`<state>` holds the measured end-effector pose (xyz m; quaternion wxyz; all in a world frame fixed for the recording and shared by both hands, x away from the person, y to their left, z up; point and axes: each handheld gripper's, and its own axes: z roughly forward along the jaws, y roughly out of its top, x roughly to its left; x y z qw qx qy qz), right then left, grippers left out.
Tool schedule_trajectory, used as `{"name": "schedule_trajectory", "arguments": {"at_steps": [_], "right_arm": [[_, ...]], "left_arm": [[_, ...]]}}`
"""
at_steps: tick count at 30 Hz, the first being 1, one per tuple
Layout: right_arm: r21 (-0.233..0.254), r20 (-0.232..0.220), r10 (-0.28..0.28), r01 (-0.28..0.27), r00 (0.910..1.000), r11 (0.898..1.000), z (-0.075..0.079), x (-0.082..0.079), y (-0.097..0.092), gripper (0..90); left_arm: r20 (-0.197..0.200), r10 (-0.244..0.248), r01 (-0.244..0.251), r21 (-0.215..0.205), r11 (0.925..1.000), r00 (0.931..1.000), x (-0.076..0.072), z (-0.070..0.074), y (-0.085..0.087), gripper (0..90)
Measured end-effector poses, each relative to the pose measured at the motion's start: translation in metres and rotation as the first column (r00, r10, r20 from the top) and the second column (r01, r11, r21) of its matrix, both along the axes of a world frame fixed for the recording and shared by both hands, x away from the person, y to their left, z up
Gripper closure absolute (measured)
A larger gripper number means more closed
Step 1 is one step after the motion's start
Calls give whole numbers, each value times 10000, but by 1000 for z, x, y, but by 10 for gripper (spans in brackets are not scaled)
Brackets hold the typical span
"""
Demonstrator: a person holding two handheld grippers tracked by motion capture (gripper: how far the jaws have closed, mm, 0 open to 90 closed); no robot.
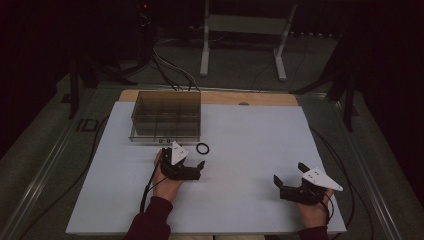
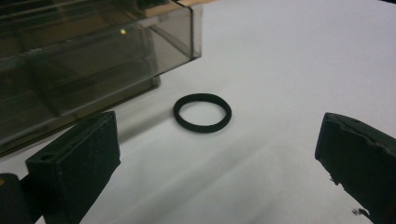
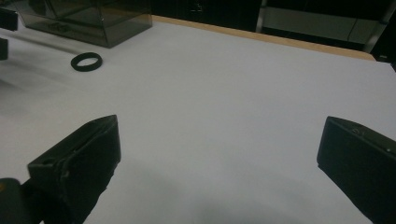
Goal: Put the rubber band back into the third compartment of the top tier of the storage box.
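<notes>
A small black ring (image 1: 203, 148) of rubber-like material lies flat on the white top of the desk (image 1: 240, 200), just in front of the near right corner of a smoky transparent plastic box with inner compartments (image 1: 166, 115), close to it but not touching. In the left gripper view the same ring (image 2: 202, 112) sits between and beyond the two black jaws, and the box (image 2: 84, 60) fills the upper left, its brownish wall standing upright; what lies in its compartments cannot be told. The left gripper (image 1: 186, 169) is held by the person's left hand (image 1: 167, 185) just on the near side of the ring, with its jaws spread wide and nothing between them, and the grey three-cornered plate on its top is tilted. The right gripper (image 1: 289, 176) is well apart from the ring, near the front right part of the desk, in the right hand (image 1: 314, 212); its jaws are also wide apart and they hold nothing. In the right gripper view the ring (image 3: 86, 61) appears far off at the upper left, near the box (image 3: 88, 18). A strip of bare wood runs along the far edge of the desk.
</notes>
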<state>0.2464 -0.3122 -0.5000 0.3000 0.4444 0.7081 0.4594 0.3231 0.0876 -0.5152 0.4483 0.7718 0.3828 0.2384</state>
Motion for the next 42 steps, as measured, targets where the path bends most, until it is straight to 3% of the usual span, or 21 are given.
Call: {"name": "schedule_trajectory", "arguments": {"at_steps": [7,15,21,30,33,36,39,42], "right_arm": [[-25,12,36,-36,10000,10000,0,0,0,1],[-91,1,28,-28,10000,10000,0,1,1,1],[-138,9,39,-39,10000,9999,0,1,1,1],[-175,-16,66,-67,10000,9998,-1,1,2,1],[-173,-11,67,-68,10000,9998,-1,1,2,1],[-167,-21,74,-74,10000,9998,-1,1,2,1],[-180,-29,80,-81,10000,9998,-1,1,2,1],[-209,-37,75,-76,10000,9998,-1,1,2,1]], "left_arm": [[-221,-24,29,241,9997,9998,11,-8,-12,8],[-726,432,-410,310,9987,9964,24,-9,-19,70],[-1543,969,-882,618,9942,9833,38,-11,-23,166],[-1770,1644,-1485,995,9839,9704,51,-11,-27,413],[-2085,1969,-1825,861,9794,9580,56,-14,-26,473],[-2188,2054,-1873,1006,9771,9539,57,-14,-26,532],[-2097,2053,-1840,1165,9760,9560,57,-14,-27,565],[-2066,1811,-1573,1265,9794,9615,55,-14,-26,599]]}}
